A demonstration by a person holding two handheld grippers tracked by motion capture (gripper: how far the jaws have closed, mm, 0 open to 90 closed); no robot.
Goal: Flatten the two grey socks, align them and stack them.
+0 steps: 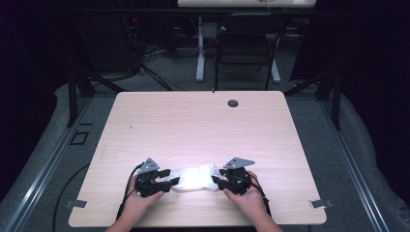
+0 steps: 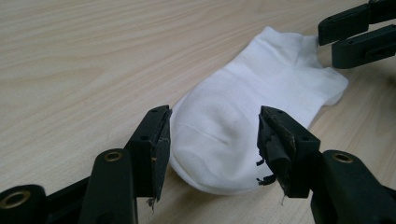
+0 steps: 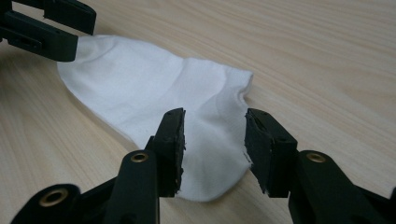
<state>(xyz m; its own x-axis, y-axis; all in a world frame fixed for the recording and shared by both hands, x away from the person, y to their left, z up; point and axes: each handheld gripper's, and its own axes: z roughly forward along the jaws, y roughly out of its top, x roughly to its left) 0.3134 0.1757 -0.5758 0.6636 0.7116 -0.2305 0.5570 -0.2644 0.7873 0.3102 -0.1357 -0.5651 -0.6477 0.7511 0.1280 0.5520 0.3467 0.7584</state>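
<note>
**Inspector:** Nearest the lens, the left gripper [image 2: 212,144] stands with its black jaws wide, one end of the white knitted ankle sock [image 2: 252,116] lying between them, pads clear of the cloth. Nothing is held.

**Assistant:** And the right gripper [image 3: 215,144]?

**Inspector:** Same condition: jaws parted, straddling the sock's other end, no grip.

**Assistant:** Location of the sock?

**Inspector:** Flat on the pale wooden table [image 1: 193,121], near edge, between the two hands.

**Assistant:** Handling?

**Inspector:** My judgement: light, soft, limp, not fragile. It will sag and fold when lifted. Best taken by a pinch at one end, both layers together.

**Assistant:** Differences between views?

**Inspector:** The high view places the sock on the table and shows a dark grommet hole [image 1: 233,103] at the far side. The gripper views show frayed pad edges and the gap between pads and fabric.
</note>
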